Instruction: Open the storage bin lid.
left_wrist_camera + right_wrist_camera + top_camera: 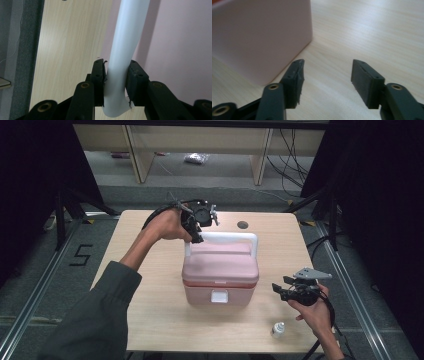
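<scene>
The left tongs (115, 75) are clamped on the white handle (125, 50) of a pink box (220, 275), near the handle's left end, both pads pressed flat against its sides. The box stands at the middle of the light wooden worktop (150, 295), lid down, with a white latch (219, 296) on its near face. The right tongs (325, 80) hang released, jaws spread wide with nothing between them (only bare wood beneath), hovering just beside the box's right corner without touching it. A small white bottle (278, 329) stands near the worktop's front edge, close to the right hand (315, 312).
</scene>
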A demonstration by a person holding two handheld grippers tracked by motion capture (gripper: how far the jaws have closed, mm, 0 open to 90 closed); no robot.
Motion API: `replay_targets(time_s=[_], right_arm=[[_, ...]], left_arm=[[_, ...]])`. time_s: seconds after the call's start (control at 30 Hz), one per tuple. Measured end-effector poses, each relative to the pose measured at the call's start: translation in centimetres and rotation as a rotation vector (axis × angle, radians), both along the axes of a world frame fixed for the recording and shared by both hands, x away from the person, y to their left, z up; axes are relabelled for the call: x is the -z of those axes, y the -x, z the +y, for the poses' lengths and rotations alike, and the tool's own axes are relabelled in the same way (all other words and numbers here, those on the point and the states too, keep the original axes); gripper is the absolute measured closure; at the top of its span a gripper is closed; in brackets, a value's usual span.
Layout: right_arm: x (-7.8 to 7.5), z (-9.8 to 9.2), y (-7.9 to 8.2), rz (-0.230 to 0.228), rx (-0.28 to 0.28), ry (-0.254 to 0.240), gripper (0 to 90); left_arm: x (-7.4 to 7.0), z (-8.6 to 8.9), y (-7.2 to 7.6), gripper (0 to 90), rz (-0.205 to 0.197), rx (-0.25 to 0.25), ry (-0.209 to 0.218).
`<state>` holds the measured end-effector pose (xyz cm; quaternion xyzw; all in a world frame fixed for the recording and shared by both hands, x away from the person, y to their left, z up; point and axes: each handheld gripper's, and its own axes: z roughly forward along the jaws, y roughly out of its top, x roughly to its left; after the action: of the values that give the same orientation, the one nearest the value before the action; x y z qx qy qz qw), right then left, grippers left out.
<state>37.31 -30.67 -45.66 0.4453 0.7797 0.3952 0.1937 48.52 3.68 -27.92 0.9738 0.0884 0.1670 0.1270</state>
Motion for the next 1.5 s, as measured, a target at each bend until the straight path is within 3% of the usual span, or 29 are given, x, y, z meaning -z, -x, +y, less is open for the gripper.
replay_targets(time_s=[0.03,0.1,0.13,0.2,0.27,0.3,0.37,0.4,0.43,0.53,0.6,0.7,0.73,0.83,0.9,0.93,1.23,1.27,1.3,1.33,1.37,1.5], right_arm=[[-0.2,-0.1,0.0,-0.019,-0.007,0.01,47.4],[-0.6,0.1,0.2,-0.016,-0.011,-0.018,51.1],[-0.8,-0.1,0.1,-0.052,-0.023,-0.001,52.6],[-1.0,0.2,0.4,-0.052,-0.019,-0.046,56.9],[-1.5,0.0,0.5,-0.089,-0.034,-0.033,63.0],[-1.7,0.3,0.7,-0.067,-0.033,-0.065,66.5],[-2.2,0.3,0.8,-0.127,-0.053,-0.079,75.2],[-2.5,0.5,1.0,-0.119,-0.058,-0.099,77.6],[-2.8,0.5,1.2,-0.134,-0.07,-0.09,80.6],[-3.6,1.1,1.5,-0.169,-0.116,-0.128,86.2],[-3.9,1.6,1.7,-0.178,-0.133,-0.124,88.2],[-4.3,2.1,1.8,-0.182,-0.183,-0.127,90.0],[-4.4,2.5,1.9,-0.174,-0.177,-0.145,90.0],[-4.5,3.2,1.4,-0.205,-0.213,-0.144,90.0],[-4.6,3.7,1.2,-0.177,-0.223,-0.162,90.0],[-4.5,3.9,0.8,-0.206,-0.242,-0.161,90.0],[-4.4,5.1,-0.5,-0.188,-0.257,-0.186,90.0],[-4.3,5.2,-0.7,-0.214,-0.254,-0.191,90.0],[-4.3,5.1,-0.9,-0.203,-0.278,-0.189,90.0],[-4.4,5.1,-0.8,-0.186,-0.267,-0.192,90.0],[-4.4,5.1,-1.0,-0.208,-0.274,-0.198,90.0],[-4.7,5.2,-1.2,-0.202,-0.271,-0.21,90.0]], left_arm=[[-0.1,0.0,-0.1,69.7,0.001,0.0,-0.001],[-0.4,0.0,-0.2,69.8,0.007,0.0,-0.001],[-0.5,0.0,-0.3,69.9,0.003,-0.002,-0.004],[-0.6,-0.1,-0.3,70.0,0.004,-0.002,0.002],[-0.7,-0.1,-0.4,70.2,0.009,0.004,-0.004],[-0.7,-0.1,-0.4,70.3,0.011,0.006,-0.005],[-0.9,-0.1,-0.4,70.4,0.008,0.009,-0.006],[-0.9,0.0,-0.4,70.4,0.006,0.01,-0.003],[-1.0,0.0,-0.5,70.4,0.003,0.009,-0.001],[-1.1,0.1,-0.5,70.4,-0.005,0.01,0.0],[-1.2,0.1,-0.6,70.4,-0.007,0.008,0.006],[-1.3,0.1,-0.6,70.4,-0.01,0.005,0.009],[-1.3,0.1,-0.6,70.4,-0.01,0.004,0.011],[-1.3,0.1,-0.6,70.4,-0.01,0.003,0.013],[-1.3,0.1,-0.6,70.4,-0.01,0.004,0.013],[-1.3,0.1,-0.6,70.4,-0.009,0.005,0.012],[-1.3,0.2,-0.6,70.3,-0.007,0.0,0.014],[-1.3,0.2,-0.6,70.3,-0.006,0.0,0.014],[-1.3,0.2,-0.6,70.3,-0.006,-0.001,0.015],[-1.3,0.2,-0.6,70.3,-0.003,-0.001,0.016],[-1.3,0.2,-0.7,70.3,0.001,0.0,0.015],[-1.2,0.3,-0.8,69.4,0.014,-0.017,0.025]])
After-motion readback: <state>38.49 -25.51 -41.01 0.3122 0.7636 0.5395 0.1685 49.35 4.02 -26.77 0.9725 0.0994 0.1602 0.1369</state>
